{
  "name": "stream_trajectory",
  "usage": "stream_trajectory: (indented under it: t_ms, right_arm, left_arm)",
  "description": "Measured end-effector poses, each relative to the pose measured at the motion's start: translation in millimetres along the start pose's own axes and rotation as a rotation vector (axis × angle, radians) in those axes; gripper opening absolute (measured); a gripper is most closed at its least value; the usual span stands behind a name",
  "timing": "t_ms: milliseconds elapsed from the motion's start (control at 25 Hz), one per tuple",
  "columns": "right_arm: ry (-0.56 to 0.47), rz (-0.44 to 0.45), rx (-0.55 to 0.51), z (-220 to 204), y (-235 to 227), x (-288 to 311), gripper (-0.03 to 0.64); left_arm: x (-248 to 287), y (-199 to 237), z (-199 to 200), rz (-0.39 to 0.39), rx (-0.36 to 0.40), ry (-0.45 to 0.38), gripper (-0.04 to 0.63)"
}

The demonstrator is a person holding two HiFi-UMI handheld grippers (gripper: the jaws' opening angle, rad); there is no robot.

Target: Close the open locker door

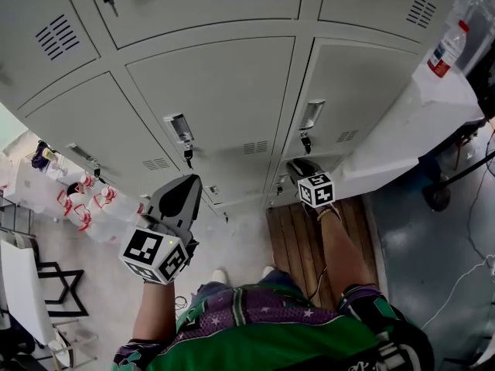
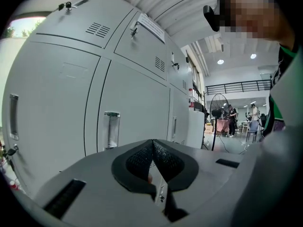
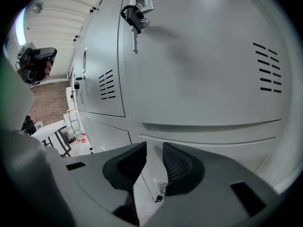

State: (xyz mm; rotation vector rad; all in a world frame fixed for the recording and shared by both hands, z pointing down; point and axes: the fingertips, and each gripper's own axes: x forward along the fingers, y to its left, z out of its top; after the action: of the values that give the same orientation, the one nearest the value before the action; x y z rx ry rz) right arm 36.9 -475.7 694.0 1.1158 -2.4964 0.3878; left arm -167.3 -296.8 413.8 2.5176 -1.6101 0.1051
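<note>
Your left tool is clenched, pads meeting, nothing between them, held just off the grey locker bank. Your right tool is slightly released, with a narrow empty gap between its pads. Its nose is close to the locker door in the right column. That door looks flush in its frame, with a key hanging from the lock. Paper label on an upper door: print too small to read. Bottle with a red label stands on the white cabinet beside the lockers, wording unreadable. Marker cube shows only black-and-white squares.
</note>
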Motion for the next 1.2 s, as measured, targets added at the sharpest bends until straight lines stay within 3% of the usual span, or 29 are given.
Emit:
stream_trajectory:
  t_ms: [520, 1200]
  right_arm:
    - [0.004, -0.059, 0.021, 1, 4, 0, 0.097]
    - [-0.015, -0.185, 0.058, 3, 72, -41, 0.097]
  left_arm:
    - [-37, 36, -12, 0.044, -0.042, -0.021, 0.02]
    - [-103, 102, -6, 0.001, -0.052, -0.083, 0.02]
